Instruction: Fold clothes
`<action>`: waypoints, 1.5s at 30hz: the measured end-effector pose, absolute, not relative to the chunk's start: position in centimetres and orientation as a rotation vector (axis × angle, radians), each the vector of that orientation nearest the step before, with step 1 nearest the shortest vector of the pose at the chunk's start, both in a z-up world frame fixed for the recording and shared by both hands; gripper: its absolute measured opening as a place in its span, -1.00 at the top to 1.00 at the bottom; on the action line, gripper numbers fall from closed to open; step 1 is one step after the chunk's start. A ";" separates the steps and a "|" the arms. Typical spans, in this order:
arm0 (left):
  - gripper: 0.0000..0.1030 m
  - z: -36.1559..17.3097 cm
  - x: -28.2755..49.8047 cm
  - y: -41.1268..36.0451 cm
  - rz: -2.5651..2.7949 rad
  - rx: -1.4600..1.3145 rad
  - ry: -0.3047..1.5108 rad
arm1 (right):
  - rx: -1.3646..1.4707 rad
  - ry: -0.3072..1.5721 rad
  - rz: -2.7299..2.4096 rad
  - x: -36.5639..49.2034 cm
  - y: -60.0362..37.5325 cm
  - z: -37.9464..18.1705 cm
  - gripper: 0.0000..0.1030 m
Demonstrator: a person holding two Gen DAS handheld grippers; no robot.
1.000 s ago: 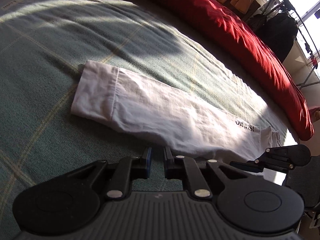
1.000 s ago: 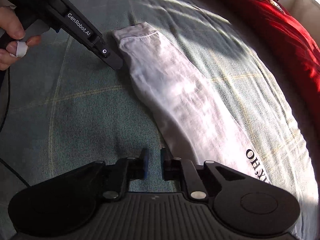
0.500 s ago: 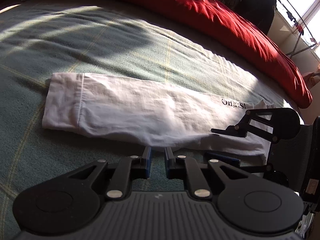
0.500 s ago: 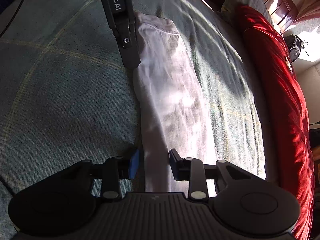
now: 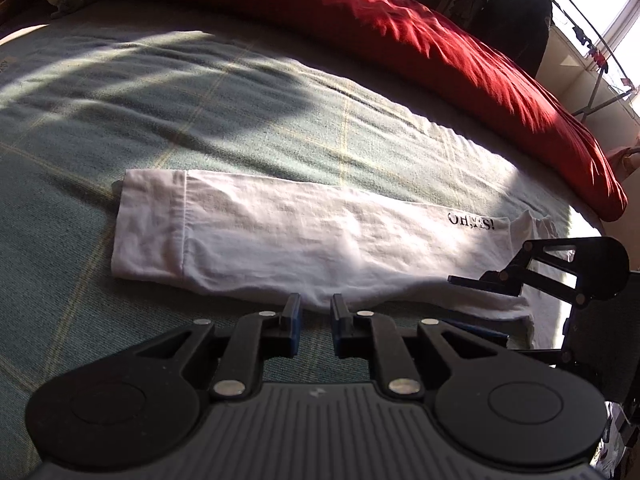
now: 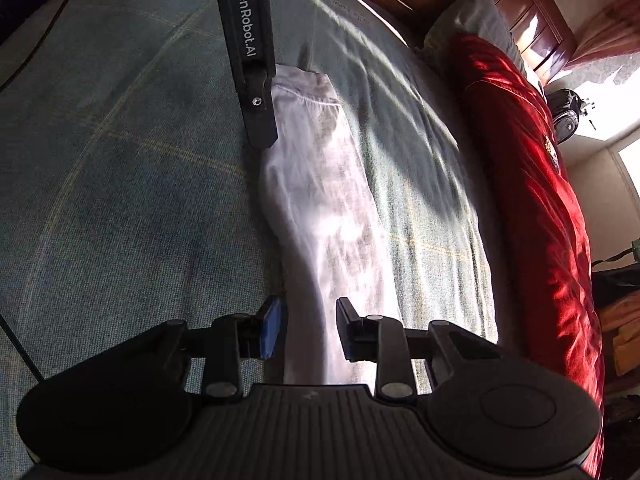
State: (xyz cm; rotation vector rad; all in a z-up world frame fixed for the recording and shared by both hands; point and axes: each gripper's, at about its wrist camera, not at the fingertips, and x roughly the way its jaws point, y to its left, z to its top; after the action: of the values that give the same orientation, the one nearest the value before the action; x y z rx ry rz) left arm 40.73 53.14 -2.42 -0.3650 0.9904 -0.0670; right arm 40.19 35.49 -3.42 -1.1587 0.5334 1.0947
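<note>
One white garment (image 5: 304, 240), folded long and narrow, black lettering (image 5: 471, 222).

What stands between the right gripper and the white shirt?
Nothing visible. The right gripper, its jaws closing, already straddles the near edge of the white shirt on the bed; no pad presses on it yet.

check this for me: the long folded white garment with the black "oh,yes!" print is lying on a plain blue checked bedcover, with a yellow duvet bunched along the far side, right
Not quite: the duvet bunched along the far side is red, not yellow, as the left wrist view shows. The rest holds: the long folded white garment with the black print lies on the blue checked bedcover.
</note>
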 end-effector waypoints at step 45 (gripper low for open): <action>0.41 -5.0 41.4 50.7 -0.110 0.094 1.032 | -0.389 1.142 0.784 51.0 30.1 -4.3 -0.14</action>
State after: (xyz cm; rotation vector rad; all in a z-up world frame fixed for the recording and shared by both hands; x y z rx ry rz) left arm 41.39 50.68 -5.02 0.0939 1.0323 -0.1103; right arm 50.96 30.12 -4.32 -0.3890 1.1420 0.7842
